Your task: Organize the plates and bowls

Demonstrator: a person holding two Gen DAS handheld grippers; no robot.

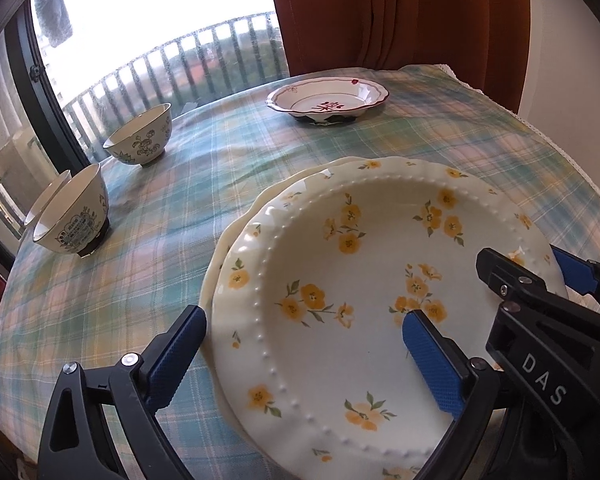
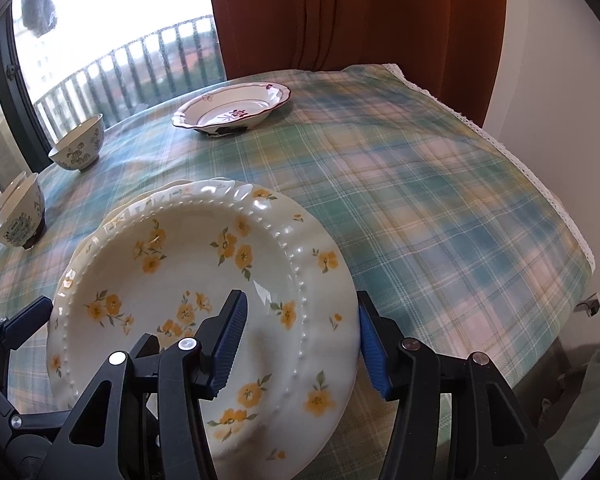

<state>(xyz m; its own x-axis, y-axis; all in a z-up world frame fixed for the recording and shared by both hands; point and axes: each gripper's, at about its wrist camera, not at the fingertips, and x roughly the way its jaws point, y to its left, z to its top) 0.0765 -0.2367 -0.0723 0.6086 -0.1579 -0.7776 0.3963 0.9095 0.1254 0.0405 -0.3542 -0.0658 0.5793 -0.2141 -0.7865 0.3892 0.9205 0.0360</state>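
Plaid tablecloth (image 2: 420, 208); lace edge, right view only.

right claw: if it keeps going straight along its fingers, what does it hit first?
Most likely the yellow-flower plate: the right claw already straddles the plate's right rim, angled down, one finger over the well and one outside. Below that a second plate, then the plaid tablecloth. Depth is uncertain.
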